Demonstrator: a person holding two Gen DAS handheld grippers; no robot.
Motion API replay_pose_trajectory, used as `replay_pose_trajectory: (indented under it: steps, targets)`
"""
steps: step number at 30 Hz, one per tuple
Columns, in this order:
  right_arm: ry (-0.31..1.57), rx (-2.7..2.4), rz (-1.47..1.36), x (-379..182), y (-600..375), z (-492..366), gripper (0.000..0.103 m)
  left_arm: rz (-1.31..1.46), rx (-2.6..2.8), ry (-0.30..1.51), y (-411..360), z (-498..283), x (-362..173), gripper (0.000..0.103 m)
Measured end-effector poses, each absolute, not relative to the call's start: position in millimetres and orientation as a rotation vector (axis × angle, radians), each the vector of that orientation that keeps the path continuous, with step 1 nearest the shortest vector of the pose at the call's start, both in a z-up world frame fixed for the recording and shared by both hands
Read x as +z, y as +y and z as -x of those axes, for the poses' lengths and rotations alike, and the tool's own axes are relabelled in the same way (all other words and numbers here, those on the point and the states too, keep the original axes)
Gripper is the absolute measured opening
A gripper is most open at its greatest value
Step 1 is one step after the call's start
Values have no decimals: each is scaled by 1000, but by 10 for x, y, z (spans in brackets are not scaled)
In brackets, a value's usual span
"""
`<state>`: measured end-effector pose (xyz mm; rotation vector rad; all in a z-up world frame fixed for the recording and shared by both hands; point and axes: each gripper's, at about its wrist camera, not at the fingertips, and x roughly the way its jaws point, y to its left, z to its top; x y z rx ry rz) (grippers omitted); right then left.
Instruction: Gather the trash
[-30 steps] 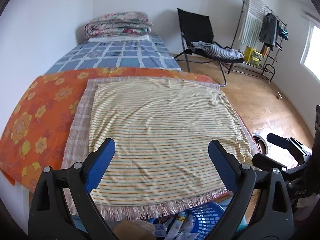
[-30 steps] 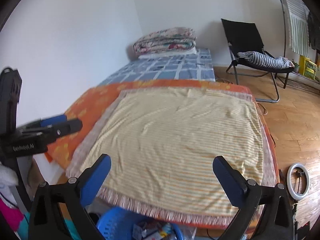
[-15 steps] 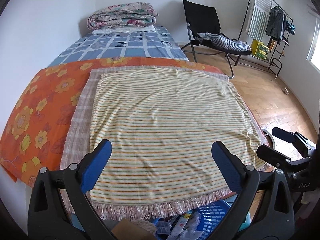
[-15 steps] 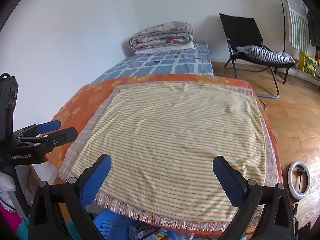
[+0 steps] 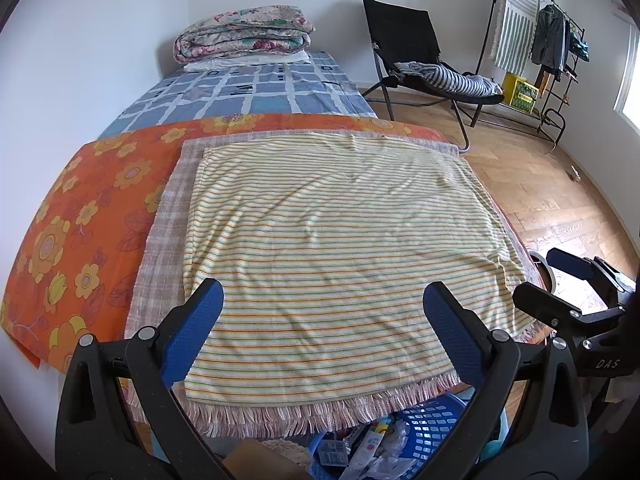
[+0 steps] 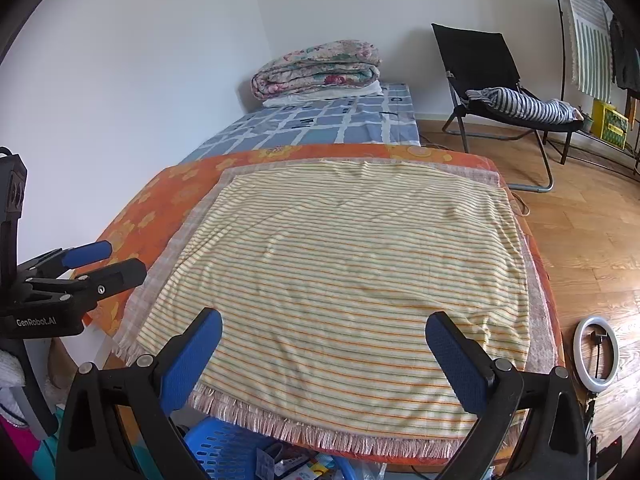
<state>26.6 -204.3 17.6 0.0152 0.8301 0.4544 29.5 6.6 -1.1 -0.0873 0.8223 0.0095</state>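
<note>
Claws first: my left gripper (image 5: 322, 312) stands wide, its blue-padded fingers (image 5: 194, 330) spread far apart with nothing between them, and my right gripper (image 6: 322, 346) is just as wide and just as bare. Both hang over the near edge of a yellow striped cloth with a pale fringe (image 5: 332, 248), which lies flat on a checked beige cloth (image 5: 168, 220) over an orange flowered sheet (image 5: 80, 216). Beyond that is a blue-and-white checked bed cover (image 5: 256, 92) with a folded floral quilt (image 5: 244, 36) stacked at the far end against the wall.

Trash sits below the fringe: crumpled wrappers and small packets (image 5: 376, 450) lie in a blue perforated plastic basket (image 5: 432, 420) under my left gripper. In the right wrist view the same basket (image 6: 224, 448) shows at the bottom edge, below and between my fingers.

Off to the side stands a black folding chair (image 5: 404, 36) with a striped garment (image 5: 456, 80) on its seat, on a wooden floor (image 5: 552, 200). A white ring light (image 6: 596, 354) lies on the floor beside the bed.
</note>
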Motion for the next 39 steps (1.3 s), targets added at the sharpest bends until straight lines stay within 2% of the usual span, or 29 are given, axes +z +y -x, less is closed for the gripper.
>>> replay_pose_trajectory:
  steps: [39]
  targets:
    - [860, 447, -29, 86, -2087, -284, 103, 59, 38, 827, 65, -301, 22, 102]
